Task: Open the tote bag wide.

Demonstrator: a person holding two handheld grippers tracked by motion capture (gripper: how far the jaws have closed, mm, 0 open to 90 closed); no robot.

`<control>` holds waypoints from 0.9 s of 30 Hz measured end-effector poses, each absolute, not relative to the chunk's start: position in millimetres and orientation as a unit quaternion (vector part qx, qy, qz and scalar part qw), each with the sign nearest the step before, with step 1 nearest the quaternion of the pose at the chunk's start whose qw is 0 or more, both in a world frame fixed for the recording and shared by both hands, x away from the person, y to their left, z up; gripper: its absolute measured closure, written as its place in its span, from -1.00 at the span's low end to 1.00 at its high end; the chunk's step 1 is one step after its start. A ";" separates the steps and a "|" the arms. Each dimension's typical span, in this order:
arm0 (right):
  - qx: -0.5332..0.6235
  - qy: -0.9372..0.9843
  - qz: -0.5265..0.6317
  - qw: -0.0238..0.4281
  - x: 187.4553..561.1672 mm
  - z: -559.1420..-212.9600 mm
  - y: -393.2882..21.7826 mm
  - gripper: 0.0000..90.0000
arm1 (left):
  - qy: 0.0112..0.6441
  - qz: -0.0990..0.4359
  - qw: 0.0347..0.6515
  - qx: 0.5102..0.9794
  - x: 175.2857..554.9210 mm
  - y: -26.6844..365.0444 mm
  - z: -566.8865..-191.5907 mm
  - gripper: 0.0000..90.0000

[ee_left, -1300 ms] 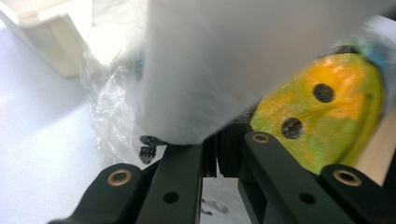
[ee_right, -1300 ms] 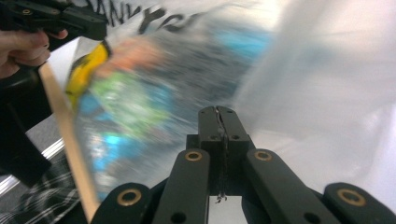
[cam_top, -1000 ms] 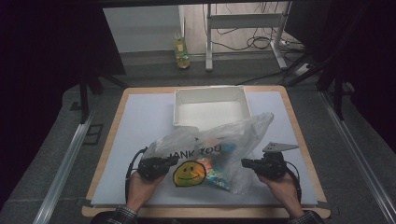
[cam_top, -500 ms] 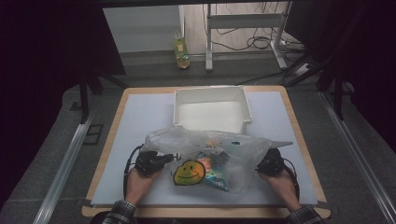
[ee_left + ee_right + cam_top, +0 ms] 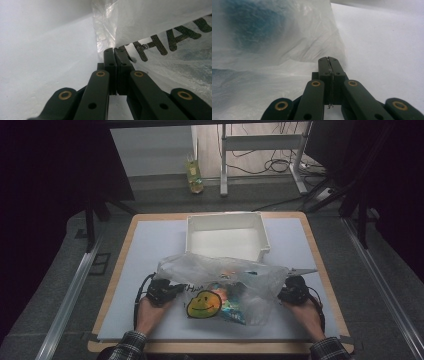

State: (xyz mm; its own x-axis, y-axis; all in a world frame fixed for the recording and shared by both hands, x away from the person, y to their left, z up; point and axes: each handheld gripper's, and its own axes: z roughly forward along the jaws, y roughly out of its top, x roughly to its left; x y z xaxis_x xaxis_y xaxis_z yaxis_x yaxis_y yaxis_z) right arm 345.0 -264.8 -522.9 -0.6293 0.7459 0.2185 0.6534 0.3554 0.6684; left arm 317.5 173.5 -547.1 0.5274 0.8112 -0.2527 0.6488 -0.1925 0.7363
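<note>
Both tools pinching the plastic bag (image 5: 225, 287): left tool (image 5: 113, 51) on one edge, right tool (image 5: 329, 60) on the other. Bag rests at desk's (image 5: 150, 250) near edge, contents inside. White bin (image 5: 227, 236) empty, so unloading looks not yet started.

The plastic bag (image 5: 160, 37) bears black letters "THA" beside a smiley.

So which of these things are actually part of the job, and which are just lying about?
In the job:
plastic bag
left gripper
right gripper
white bin

Lying about:
yellow bottle on the floor
cables
</note>
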 end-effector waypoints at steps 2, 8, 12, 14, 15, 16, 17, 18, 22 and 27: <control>0.419 0.820 0.385 0.060 340.7 -517.4 -265.0 0.98 | 0.451 0.090 0.410 0.788 313.9 182.2 -539.4 0.92; 0.397 0.824 0.402 0.048 313.1 -501.5 -265.2 0.98 | 0.453 0.083 0.433 0.775 292.6 191.8 -523.8 0.89; 0.385 0.825 0.413 0.031 290.9 -494.8 -264.1 0.98 | 0.431 0.095 0.444 0.780 270.0 197.2 -506.3 0.89; 0.385 0.823 0.417 0.027 286.8 -493.1 -262.9 0.98 | 0.424 0.095 0.453 0.778 265.4 197.3 -501.2 0.89; 0.379 0.823 0.422 0.023 281.7 -489.3 -260.7 0.98 | 0.414 0.095 0.458 0.781 262.3 196.6 -496.5 0.88; 0.371 0.819 0.437 0.022 276.6 -482.3 -254.6 0.98 | 0.408 0.099 0.464 0.780 259.2 194.3 -491.6 0.88; 0.367 0.818 0.442 0.019 275.1 -478.0 -250.3 0.98 | 0.395 0.104 0.472 0.781 256.3 189.7 -482.3 0.87; 0.367 0.818 0.442 0.019 275.1 -478.0 -250.3 0.98 | 0.395 0.104 0.472 0.781 256.3 189.7 -482.3 0.85; 0.338 0.820 0.461 0.028 278.3 -463.8 -233.3 0.97 | 0.372 0.118 0.480 0.786 259.9 179.4 -465.8 0.84; 0.344 0.818 0.457 0.059 303.5 -459.6 -216.9 0.97 | 0.374 0.148 0.457 0.793 287.8 163.5 -473.1 0.86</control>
State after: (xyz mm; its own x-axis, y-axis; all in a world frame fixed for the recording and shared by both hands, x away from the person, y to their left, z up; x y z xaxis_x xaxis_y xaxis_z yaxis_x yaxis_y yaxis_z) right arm 303.5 -216.9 -459.6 -0.7558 0.6174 0.2180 0.5088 0.3443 0.7890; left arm 287.8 163.5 -473.1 0.6759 0.7290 -0.1079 0.4588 -0.3017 0.8357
